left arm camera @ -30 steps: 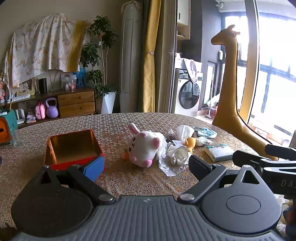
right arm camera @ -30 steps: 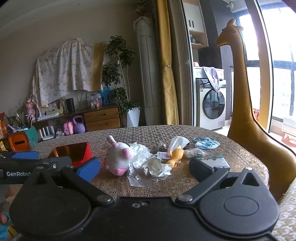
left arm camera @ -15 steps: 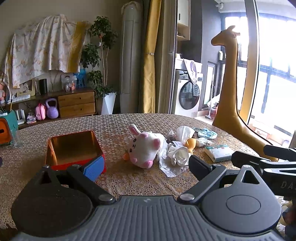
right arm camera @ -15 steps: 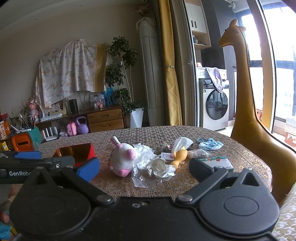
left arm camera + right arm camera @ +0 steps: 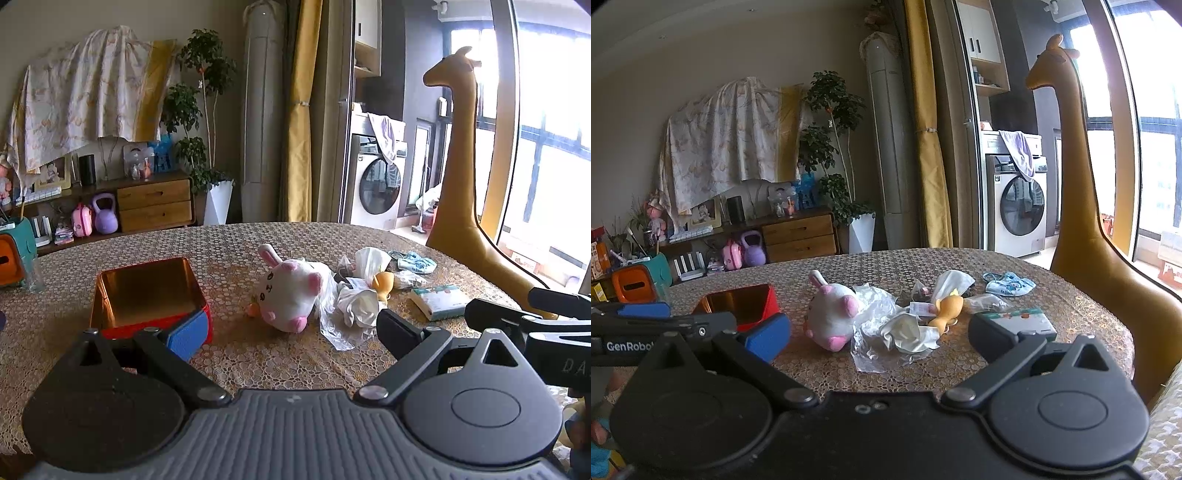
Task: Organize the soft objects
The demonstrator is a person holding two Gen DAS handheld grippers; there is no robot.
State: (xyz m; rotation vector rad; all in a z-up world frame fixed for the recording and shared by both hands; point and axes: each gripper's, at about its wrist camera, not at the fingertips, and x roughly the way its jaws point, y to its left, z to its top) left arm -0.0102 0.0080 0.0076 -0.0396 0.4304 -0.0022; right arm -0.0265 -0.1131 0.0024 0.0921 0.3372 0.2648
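Lace-patterned cloth covers the round table (image 5: 236, 240), where a square metal tin (image 5: 147, 291), red outside and coppery within, sits open and empty. Just right of the tin lies a plump white plush rabbit (image 5: 288, 295) with pink ears and feet, on its side, its back touching a crumpled clear plastic bag (image 5: 340, 325). Farther right of the tin, past the rabbit, a wadded white cloth (image 5: 360, 301), a small orange soft toy (image 5: 382, 282), a twisted white tissue (image 5: 369, 258), a blue-printed fabric piece (image 5: 413, 260) and a flat tissue packet (image 5: 439, 301) cluster together. The left gripper (image 5: 288, 332) hovers above the near table edge, its jaws spread wide and holding nothing, one blue-padded finger just in front of the tin. The right gripper (image 5: 879, 334) hangs likewise, wide apart and empty-handed, facing the rabbit and bag.
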